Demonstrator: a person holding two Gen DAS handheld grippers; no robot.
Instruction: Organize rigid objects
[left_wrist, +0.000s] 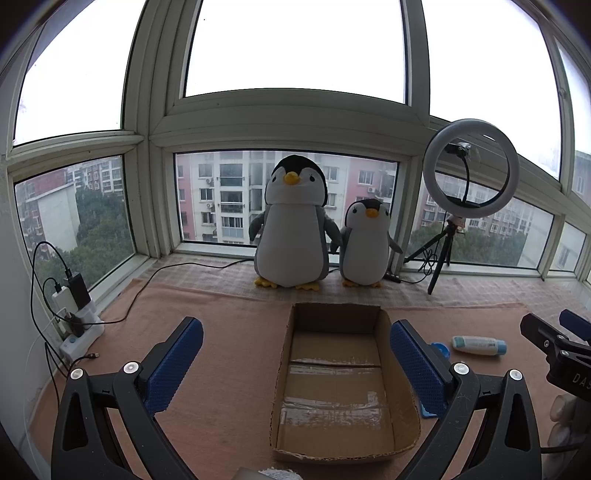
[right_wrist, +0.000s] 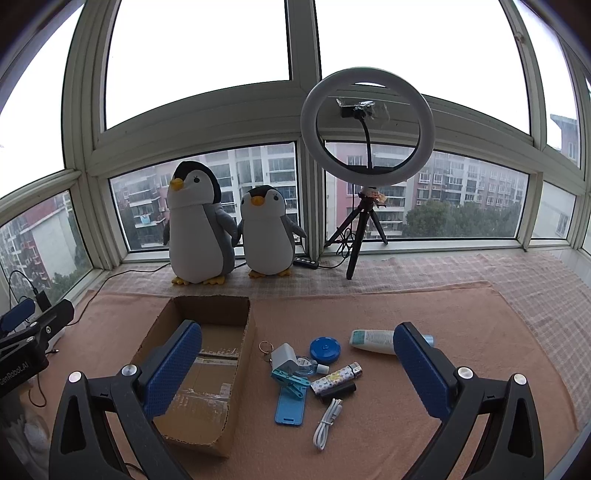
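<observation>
An empty cardboard box (left_wrist: 402, 398) (right_wrist: 242, 354) lies open on the pink cloth. My left gripper (left_wrist: 295, 363) hangs open over it, nothing between its blue pads. To the right of the box lies a cluster: a white tube (right_wrist: 373, 341) (left_wrist: 478, 346), a round blue case (right_wrist: 325, 349), a white charger (right_wrist: 283, 356) with a key ring (right_wrist: 266, 346), a small clear bottle (right_wrist: 308, 365), a patterned lighter (right_wrist: 336, 376), a black cylinder (right_wrist: 338, 391), a blue stand (right_wrist: 290, 400) with a teal clip (right_wrist: 290, 378), and a white cable (right_wrist: 327, 422). My right gripper (right_wrist: 297, 365) is open above them.
Two plush penguins (left_wrist: 291, 225) (left_wrist: 365, 245) stand at the window behind the box. A ring light on a tripod (right_wrist: 367, 129) stands right of them. A power strip with plugs and cables (left_wrist: 75, 314) sits at the left edge. Bare cloth extends to the right.
</observation>
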